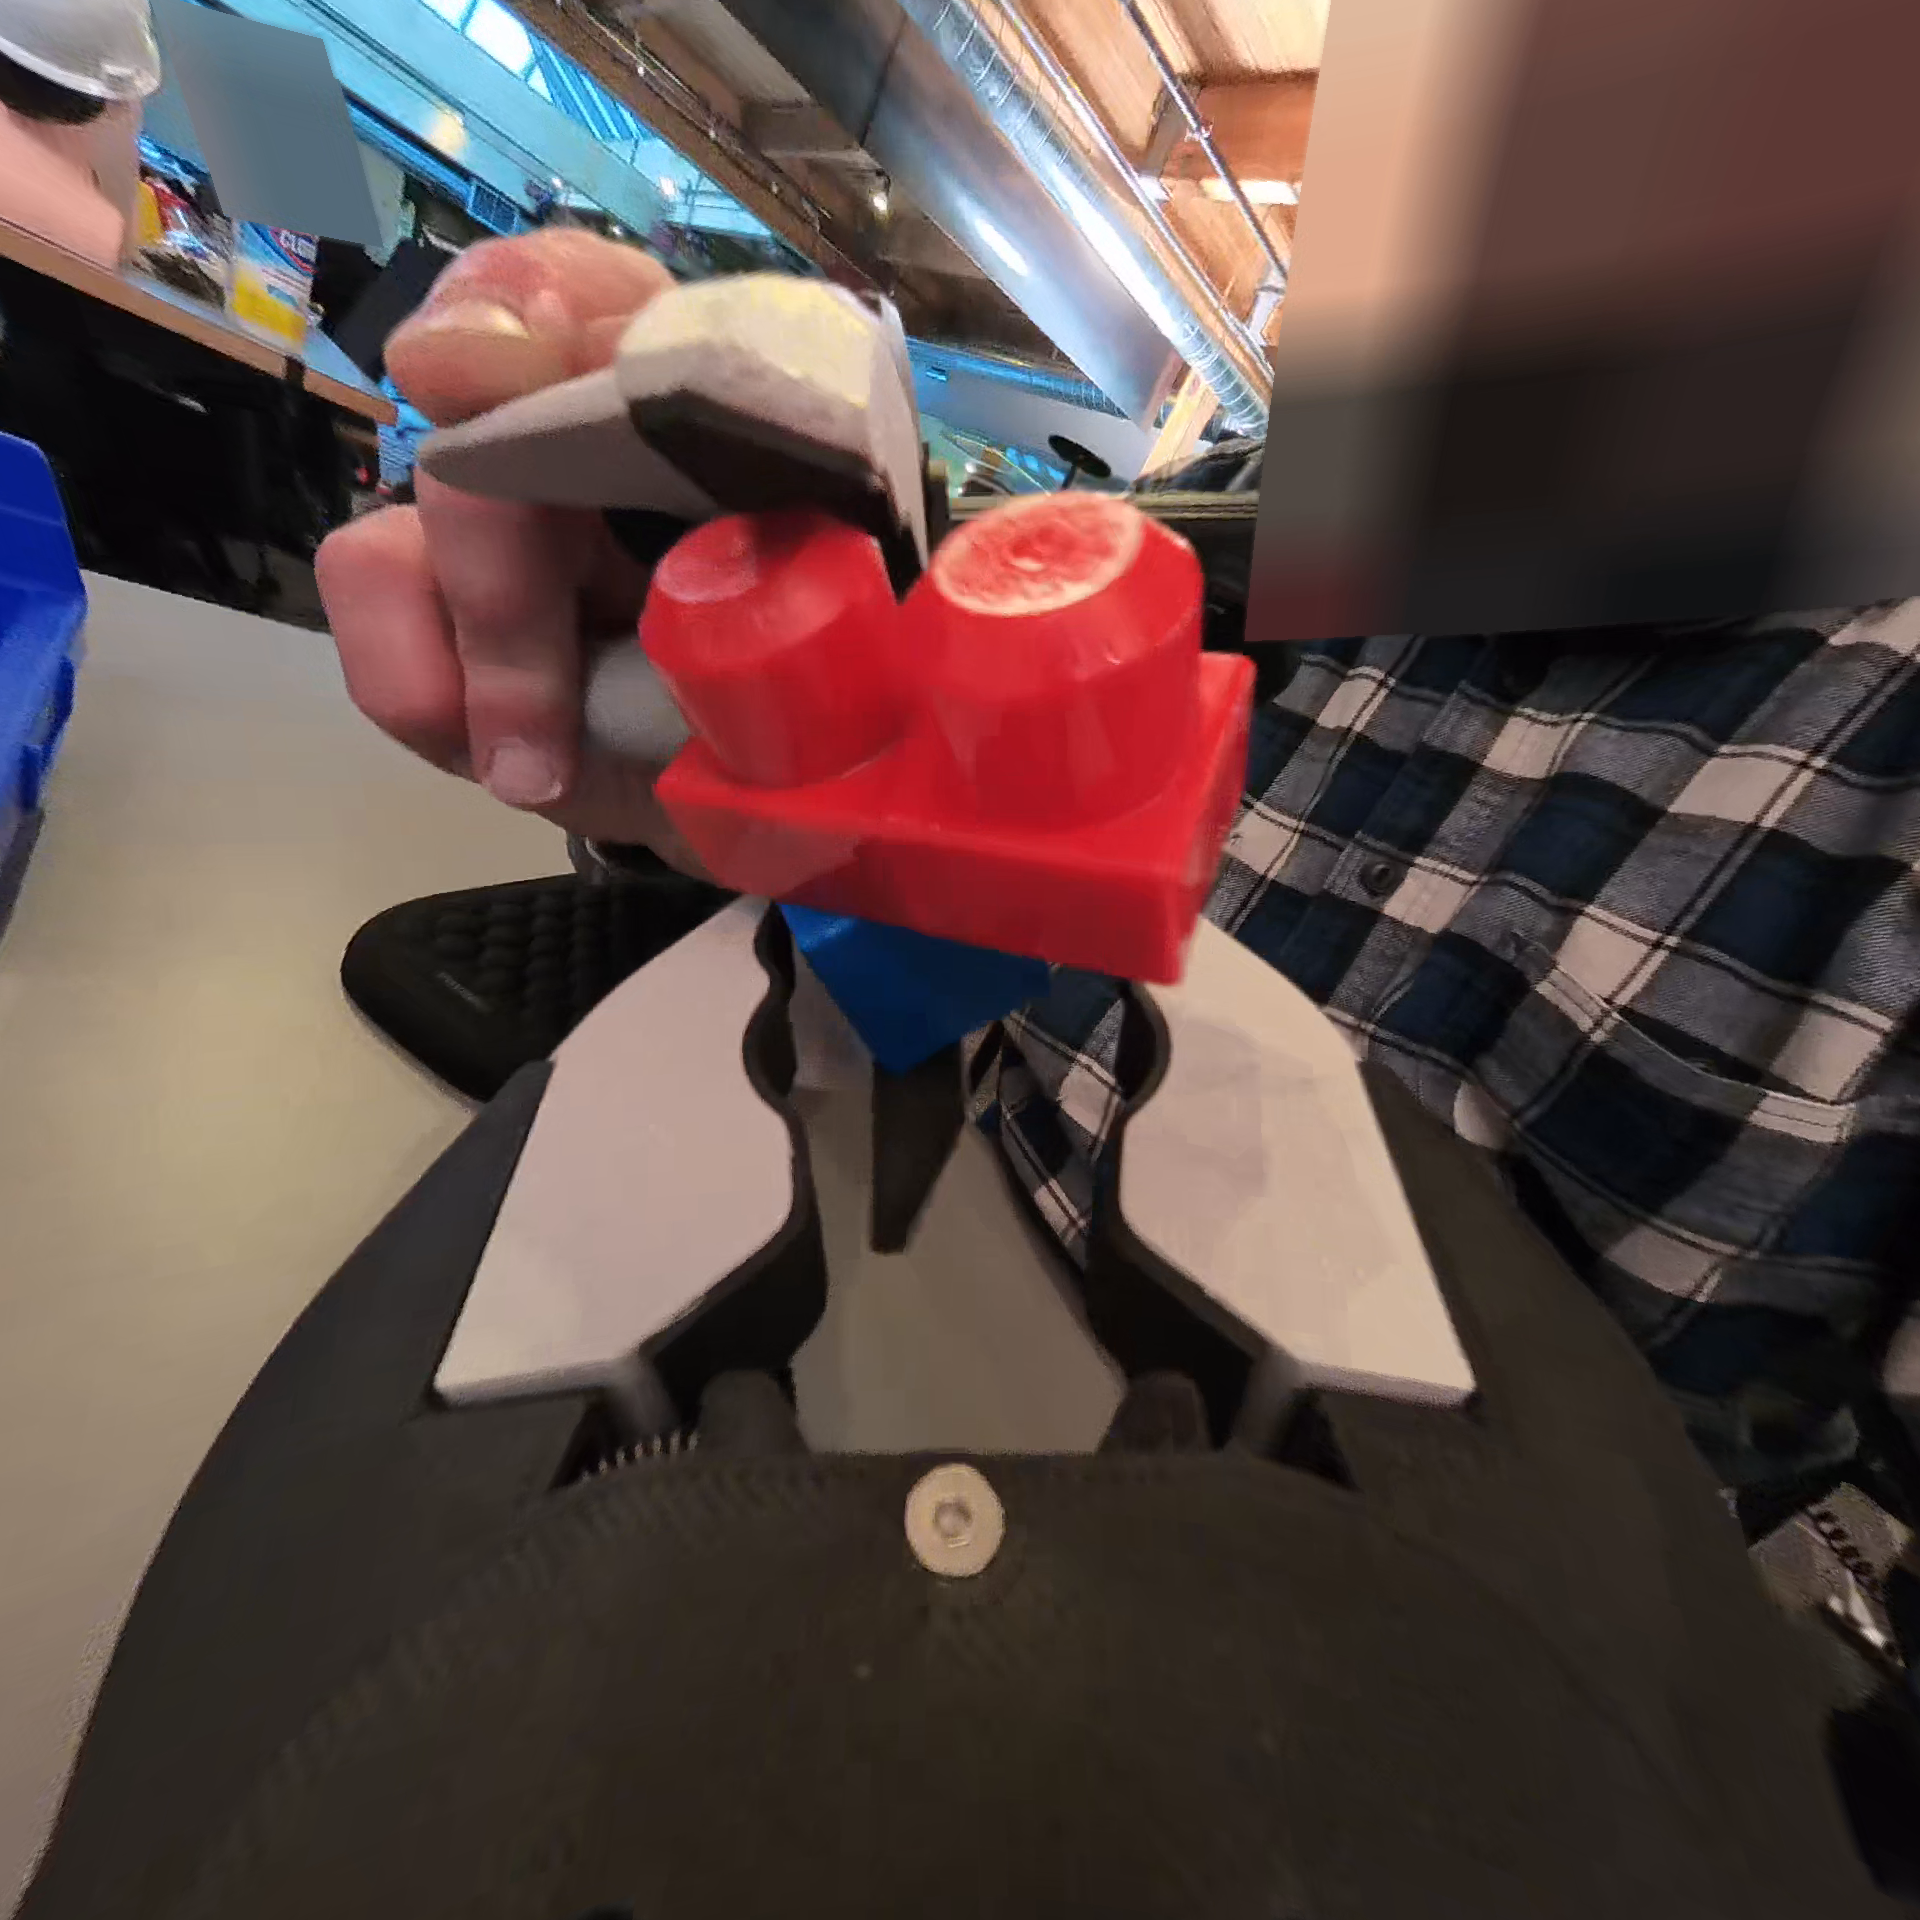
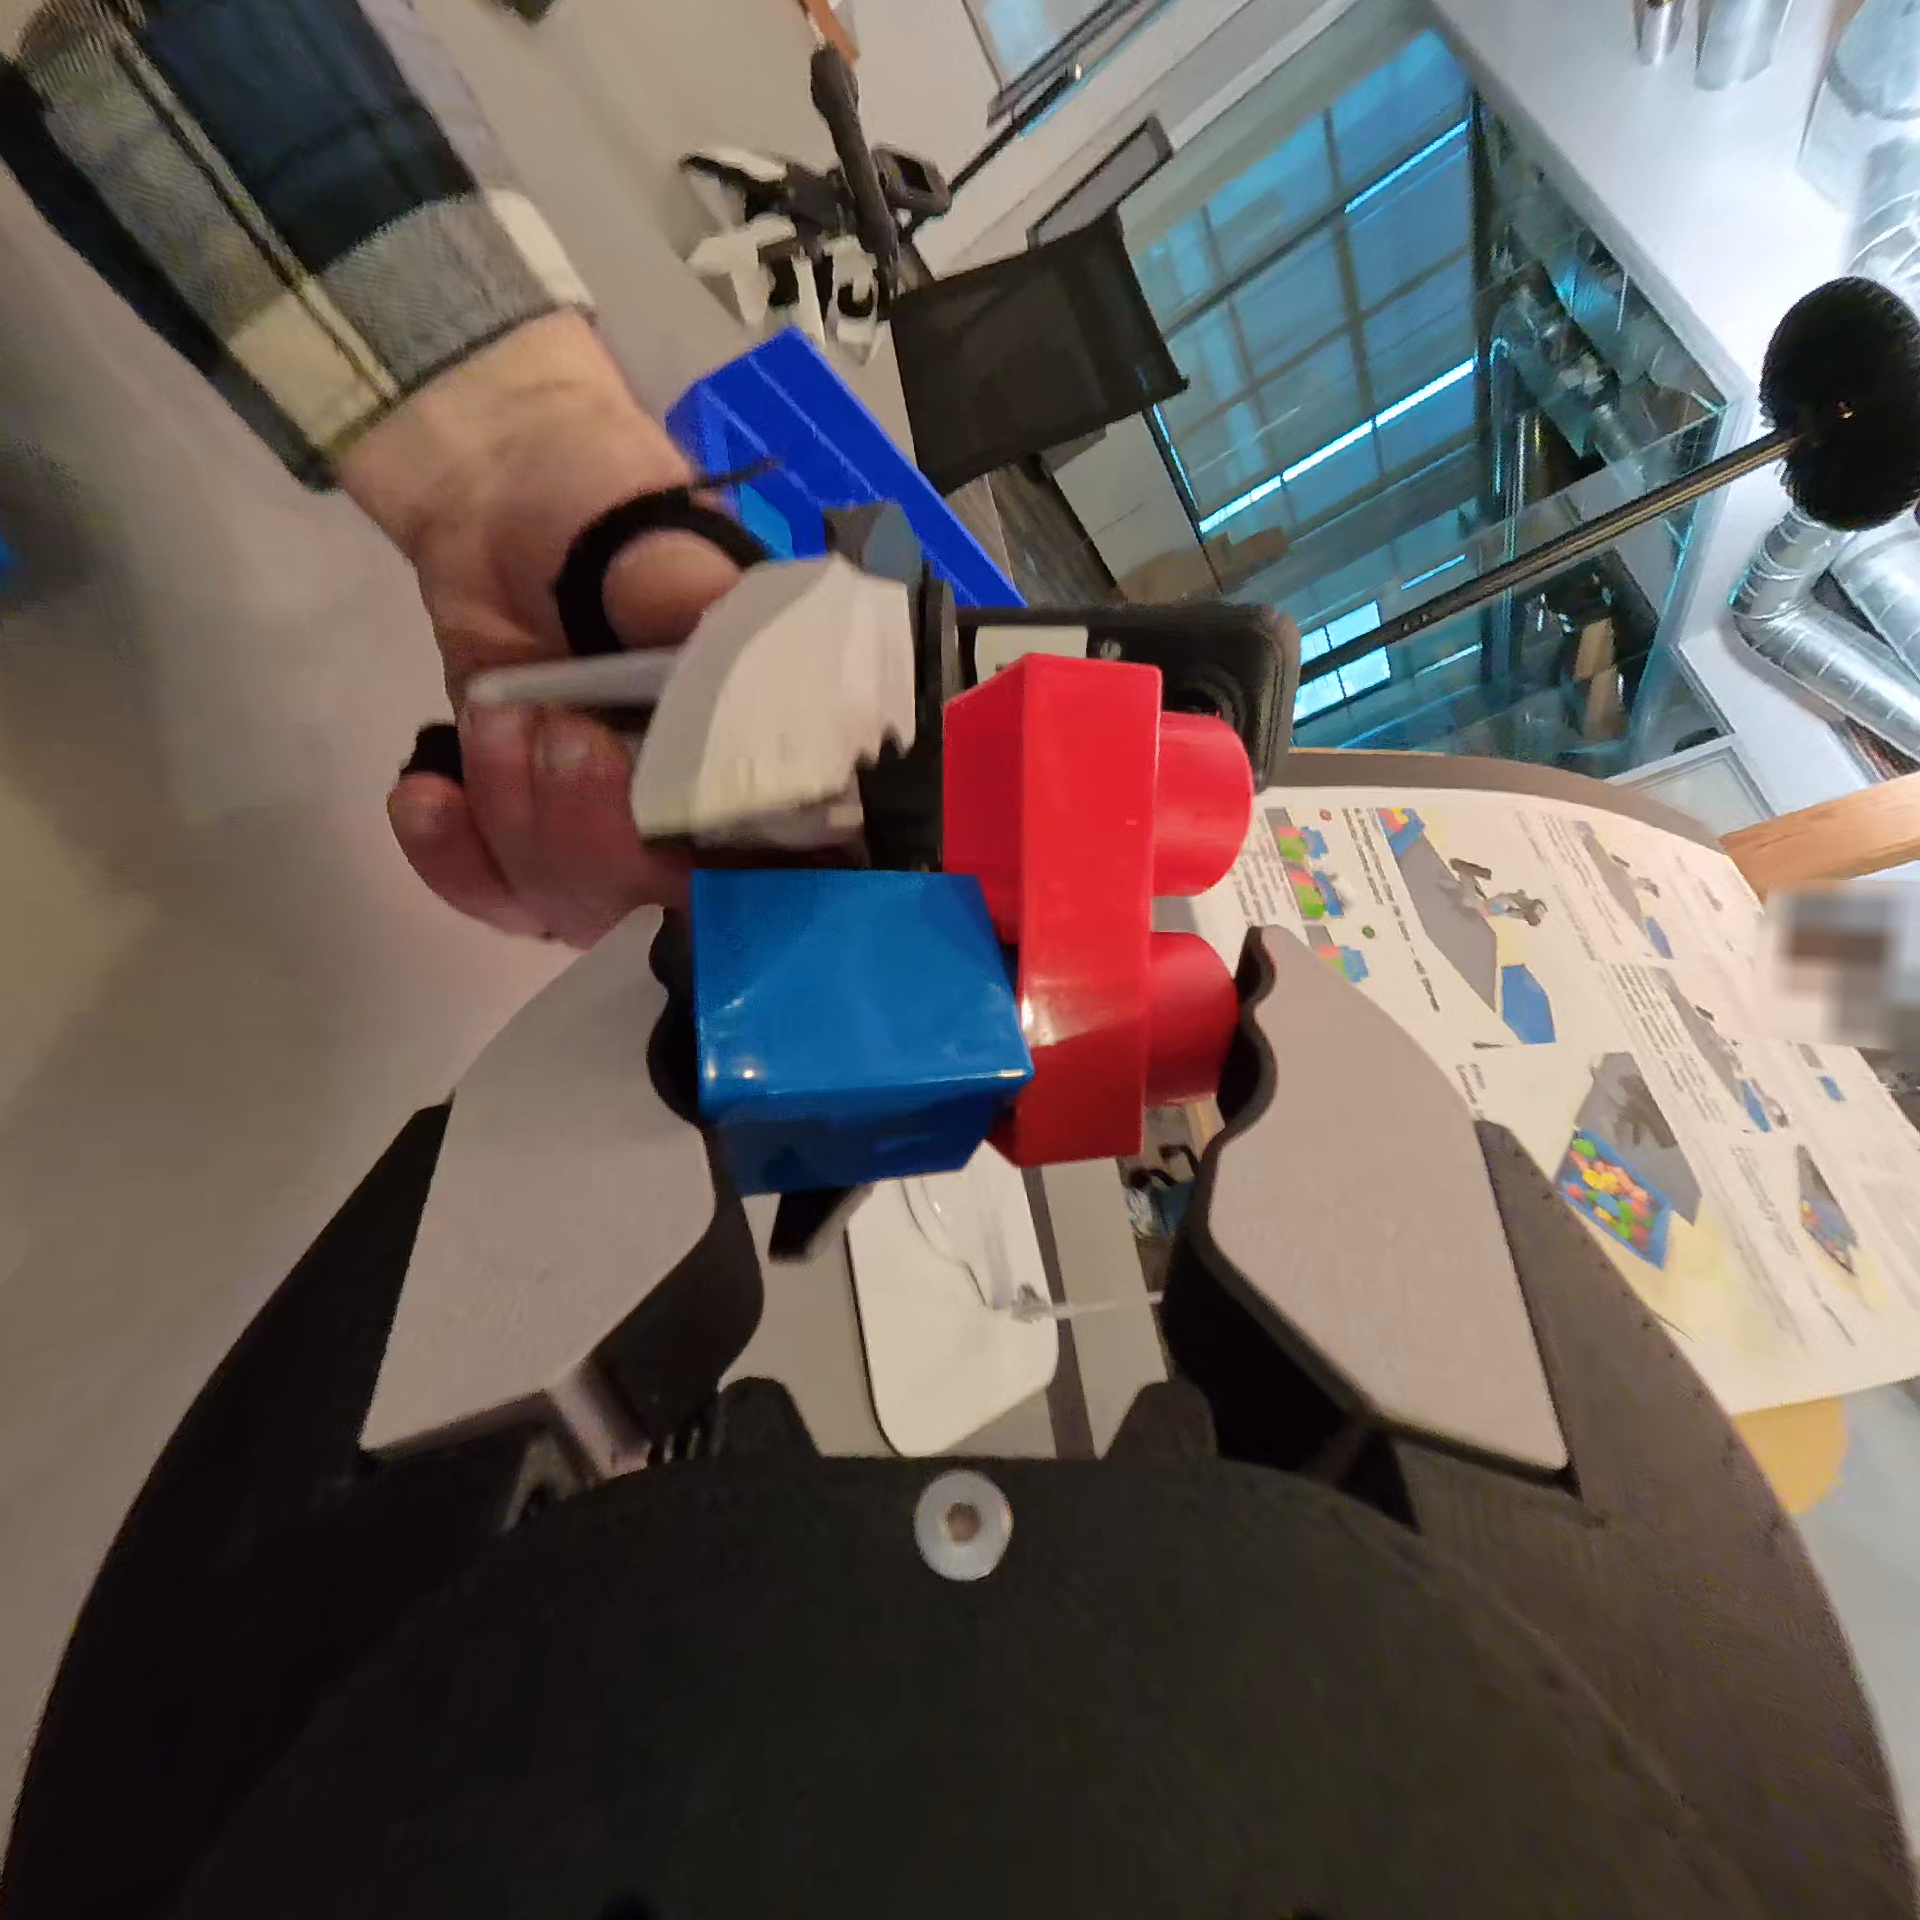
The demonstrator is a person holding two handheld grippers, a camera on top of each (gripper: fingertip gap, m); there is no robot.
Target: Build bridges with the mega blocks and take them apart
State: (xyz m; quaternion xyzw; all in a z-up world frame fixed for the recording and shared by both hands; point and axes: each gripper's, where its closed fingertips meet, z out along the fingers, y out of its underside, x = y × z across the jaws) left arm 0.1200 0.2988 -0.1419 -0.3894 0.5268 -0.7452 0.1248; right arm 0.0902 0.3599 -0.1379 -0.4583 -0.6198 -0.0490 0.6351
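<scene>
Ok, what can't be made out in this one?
- Left gripper fingertips: left wrist view, covered by the red block; contact unclear.
- Join between blue block and red block: hidden between them, both views.
- Printed sheets: right wrist view, blurred, partly behind the right gripper.

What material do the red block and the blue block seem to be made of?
Red block: it looks like moulded plastic, smooth and glossy, with highlights along its edges. Blue block: likely the same plastic, shiny, with small bright reflections on its flat face.
</scene>
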